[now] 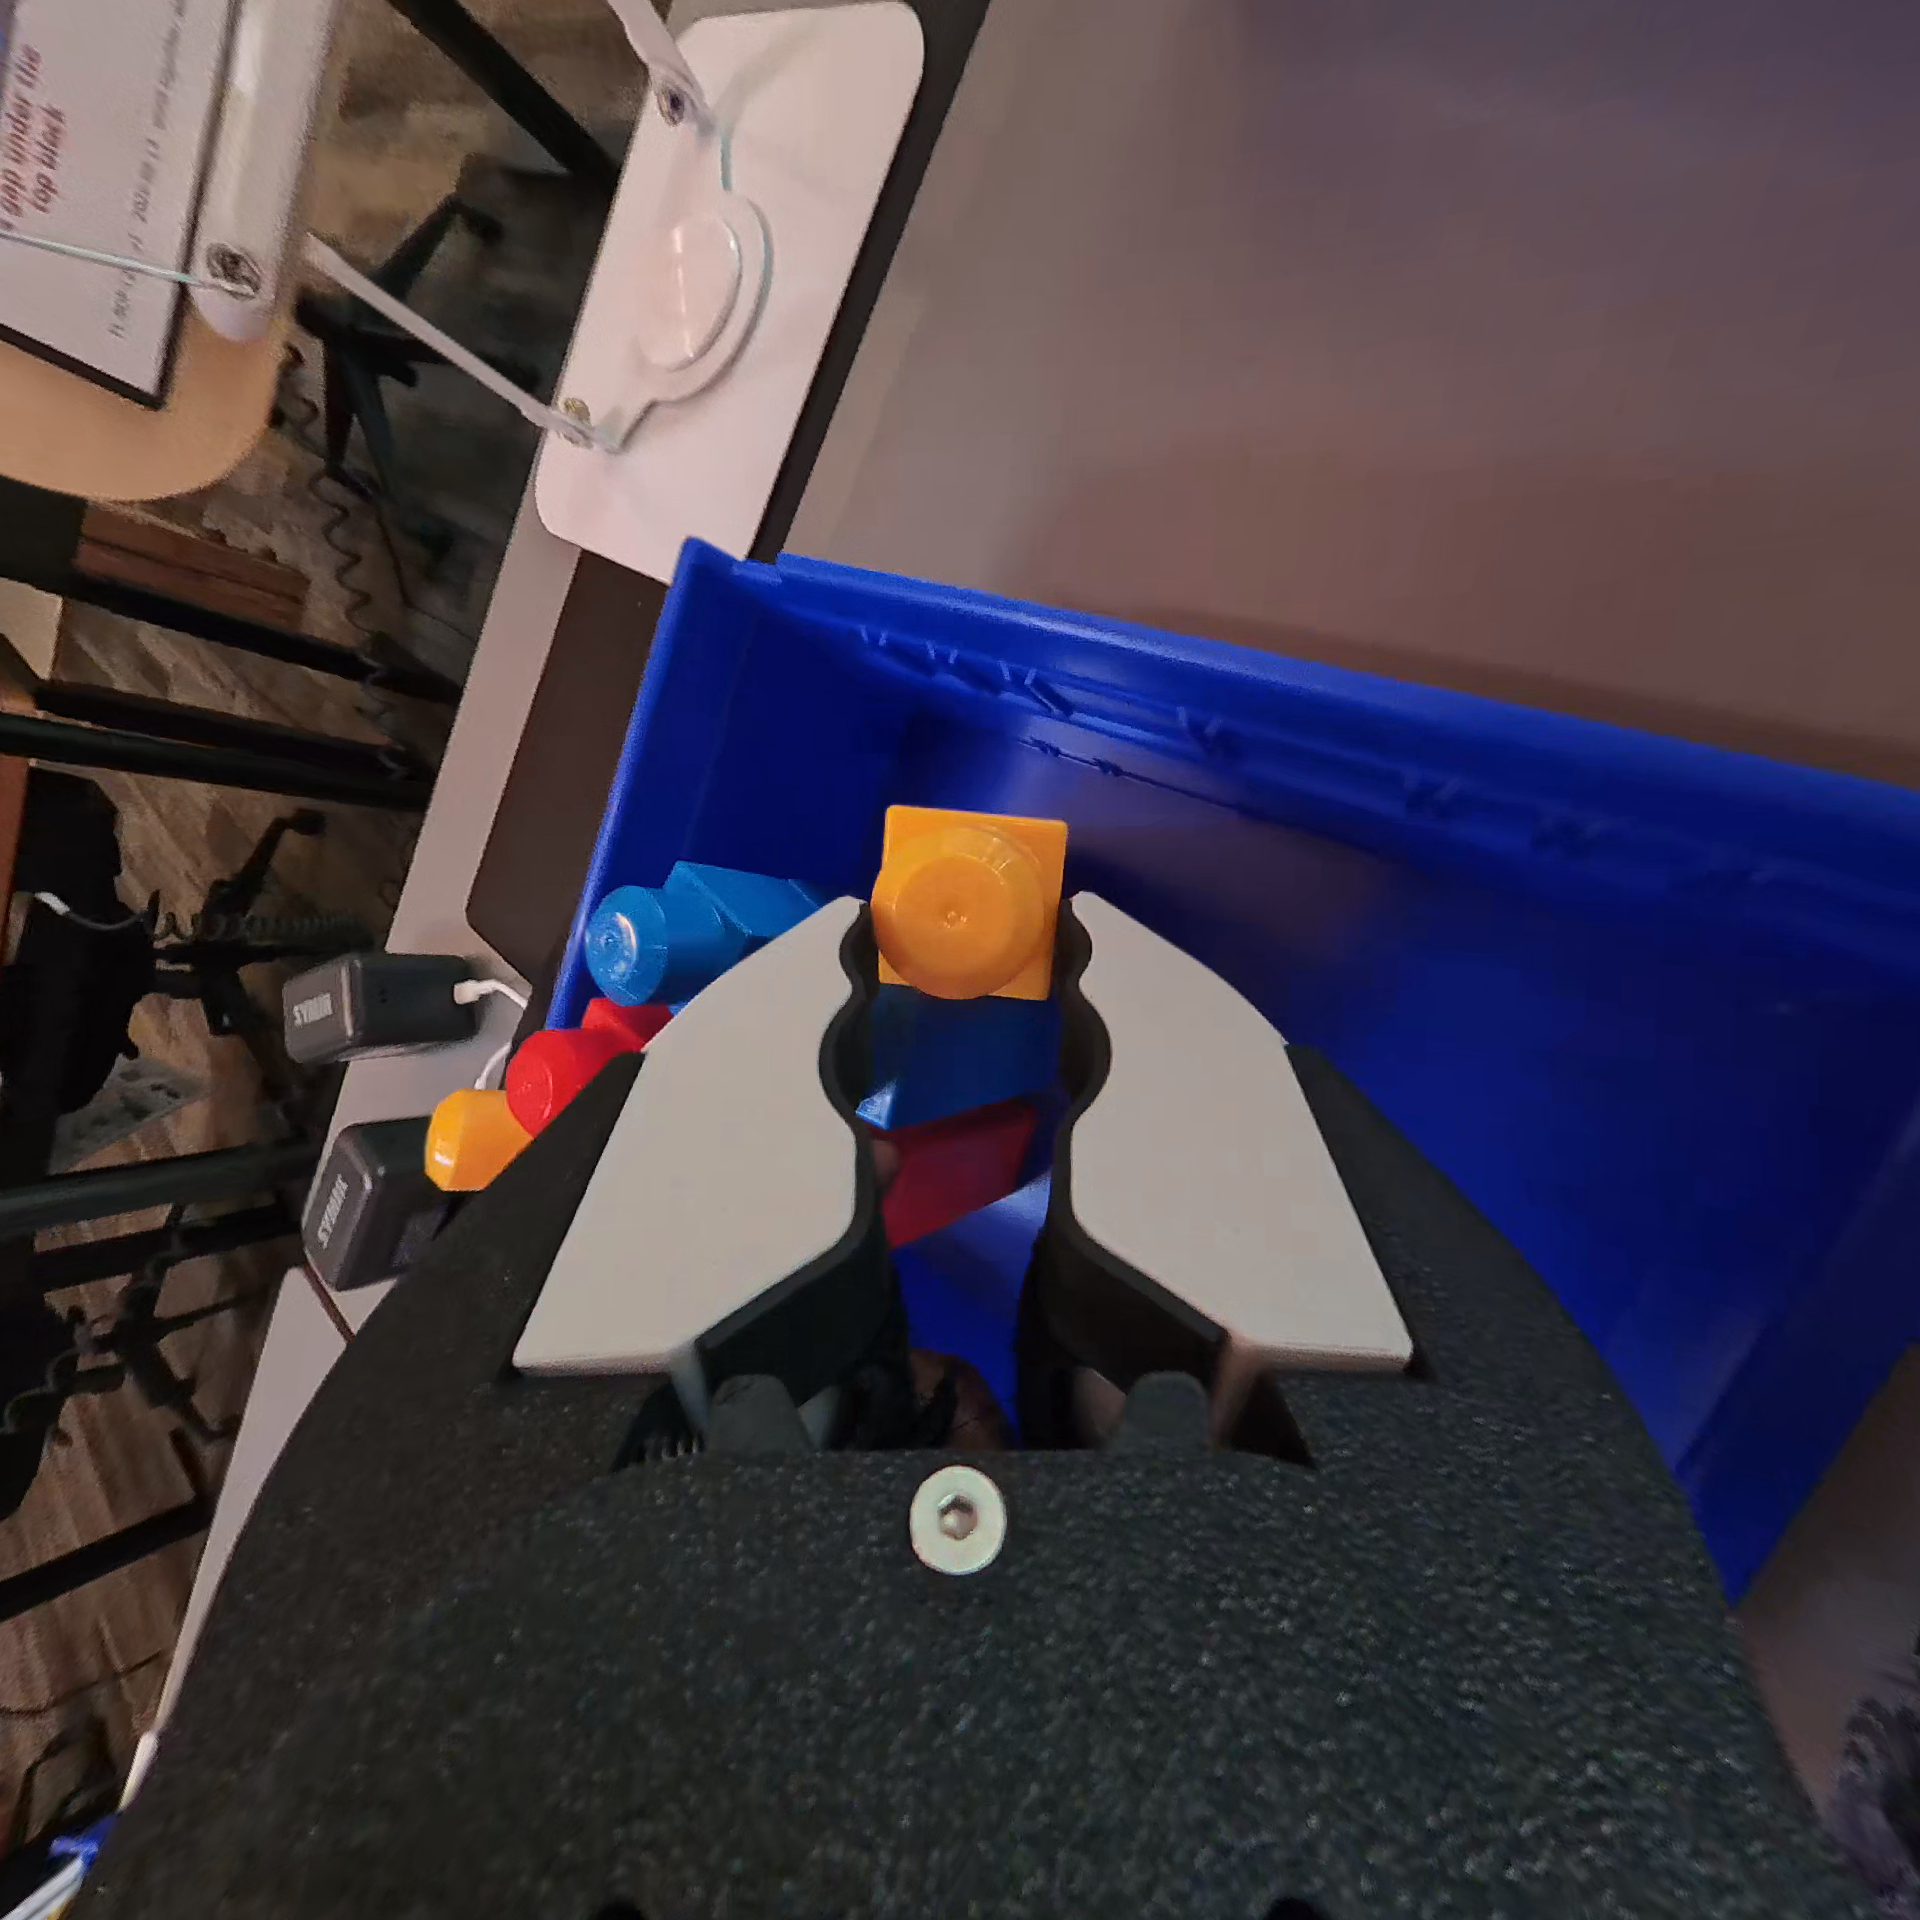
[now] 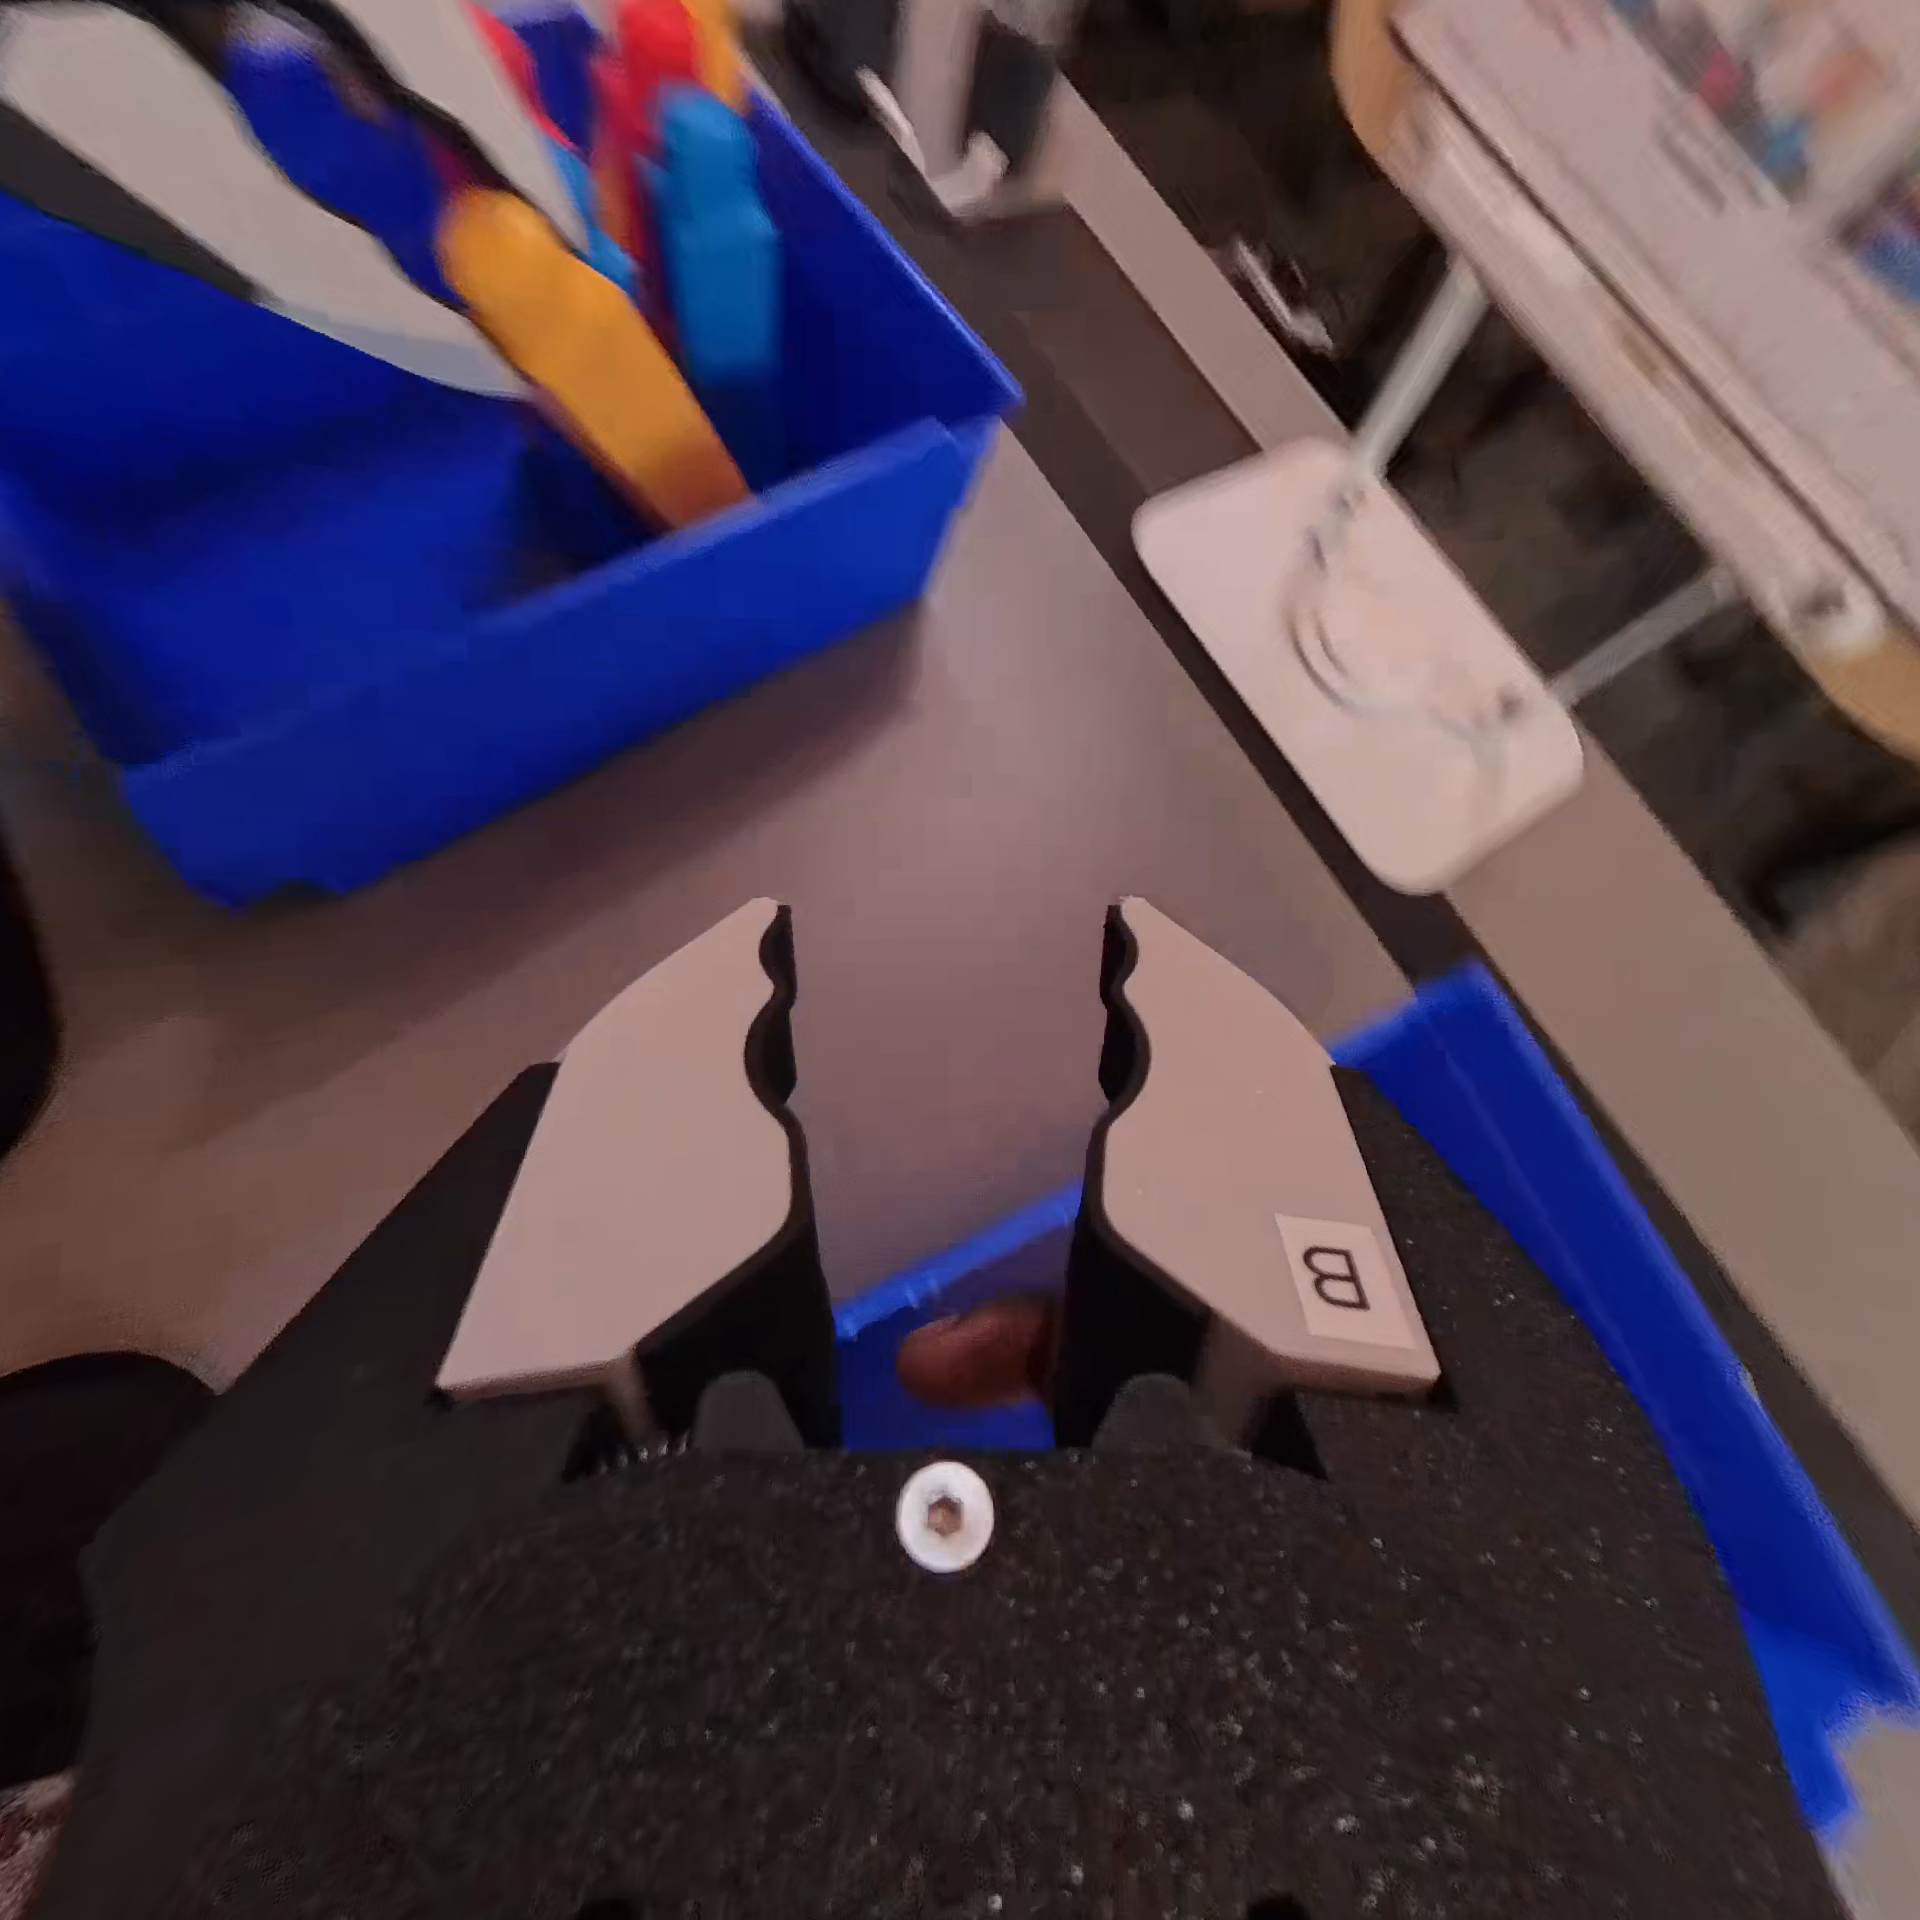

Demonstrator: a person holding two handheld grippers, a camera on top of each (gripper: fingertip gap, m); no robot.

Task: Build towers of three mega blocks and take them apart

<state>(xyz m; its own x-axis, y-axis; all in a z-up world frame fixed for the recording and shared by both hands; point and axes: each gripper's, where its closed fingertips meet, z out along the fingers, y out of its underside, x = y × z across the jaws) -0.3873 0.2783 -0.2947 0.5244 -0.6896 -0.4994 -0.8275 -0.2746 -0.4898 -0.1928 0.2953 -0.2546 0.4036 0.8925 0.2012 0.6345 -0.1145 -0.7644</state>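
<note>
My left gripper (image 1: 966,920) is shut on a three-block tower tilted towards the camera: an orange block (image 1: 966,904) on top, a blue block (image 1: 961,1049) in the middle and a red block (image 1: 956,1164) below. It holds the tower inside a blue bin (image 1: 1455,935). Loose blue (image 1: 675,930), red (image 1: 566,1070) and orange (image 1: 473,1138) blocks lie at the bin's left end. My right gripper (image 2: 945,920) is open and empty above the grey table (image 2: 935,727). The right wrist view shows the same bin (image 2: 520,665), blurred, with the left gripper's fingers (image 2: 260,229) and the orange block (image 2: 592,364).
A second blue bin (image 2: 1558,1195) lies under and to the right of my right gripper. A white stand base (image 2: 1351,665) sits at the table's edge, also in the left wrist view (image 1: 727,291). Tripod legs and black power adapters (image 1: 374,1003) are beyond the edge. My hands' fingertips stand some 20 centimetres from each other.
</note>
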